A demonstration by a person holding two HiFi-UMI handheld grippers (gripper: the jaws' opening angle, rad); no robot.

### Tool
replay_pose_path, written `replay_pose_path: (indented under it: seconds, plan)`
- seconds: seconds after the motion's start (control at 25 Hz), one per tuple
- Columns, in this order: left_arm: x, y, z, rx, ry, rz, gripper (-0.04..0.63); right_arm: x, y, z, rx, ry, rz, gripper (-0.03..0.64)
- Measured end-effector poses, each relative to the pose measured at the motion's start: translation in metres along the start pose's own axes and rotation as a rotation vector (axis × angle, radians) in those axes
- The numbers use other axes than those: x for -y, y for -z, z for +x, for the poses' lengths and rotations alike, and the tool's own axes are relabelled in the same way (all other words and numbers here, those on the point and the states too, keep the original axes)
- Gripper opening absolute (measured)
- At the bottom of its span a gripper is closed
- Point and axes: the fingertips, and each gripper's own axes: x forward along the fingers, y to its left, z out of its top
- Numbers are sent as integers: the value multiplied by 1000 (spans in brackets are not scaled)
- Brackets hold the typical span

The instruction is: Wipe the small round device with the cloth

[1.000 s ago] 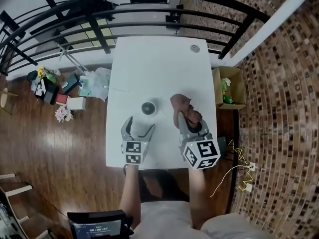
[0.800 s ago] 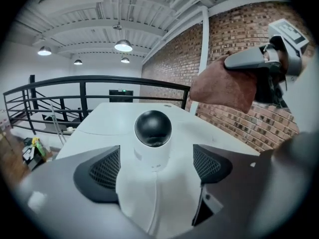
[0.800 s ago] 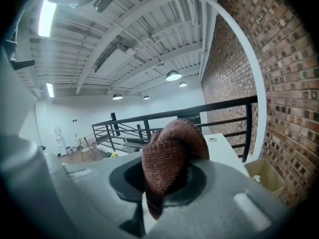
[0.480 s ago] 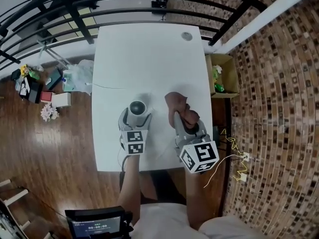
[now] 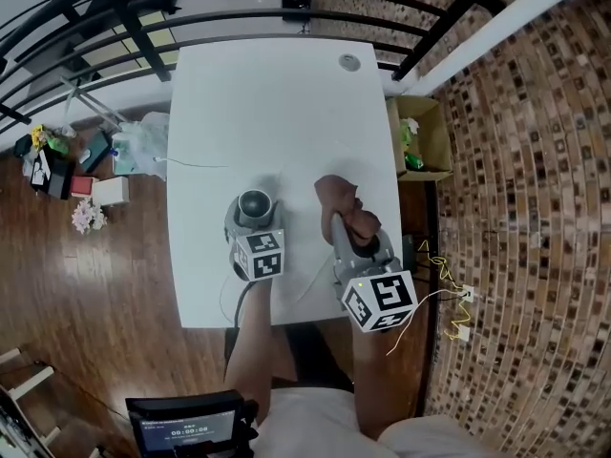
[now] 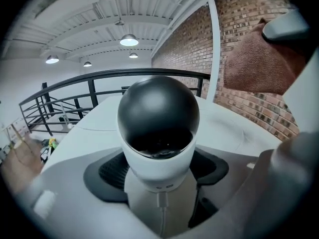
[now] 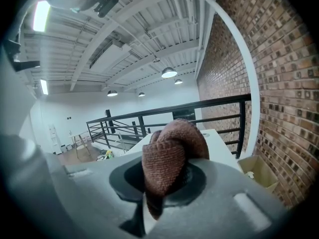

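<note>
A second ago the left gripper (image 5: pixel 253 219) hung open at 6 o'clock of the small round white device with a black dome (image 5: pixel 254 204). It has since come forward over the white table (image 5: pixel 277 93), and its jaws have just been closing, their wide-set pads now against the device's white body. At the device's 3 o'clock the right gripper (image 5: pixel 345 227) stays clamped on the bunched brown terry cloth (image 5: pixel 339 197), barely moved.

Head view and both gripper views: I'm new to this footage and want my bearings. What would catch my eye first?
The small round device, black dome on a white body, fills the left gripper view; the left gripper has just been closing its jaws on it, on the near half of the white table. Beside it, the right gripper pinches a bunched brown cloth.
</note>
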Motion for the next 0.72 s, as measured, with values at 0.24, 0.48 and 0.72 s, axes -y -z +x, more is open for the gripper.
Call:
replay_pose_path:
  seconds: [0.24, 0.48, 0.72]
  plan:
    - [14, -8, -10, -45, 237, -47, 393, -6, -11, -7, 9, -62, -22, 28]
    - [46, -47, -85, -85, 645, -96, 393, -46, -62, -18, 5, -408, 37, 28]
    - [59, -98, -204, -50, 981, 86, 393, -112, -134, -35, -9, -710, -84, 28]
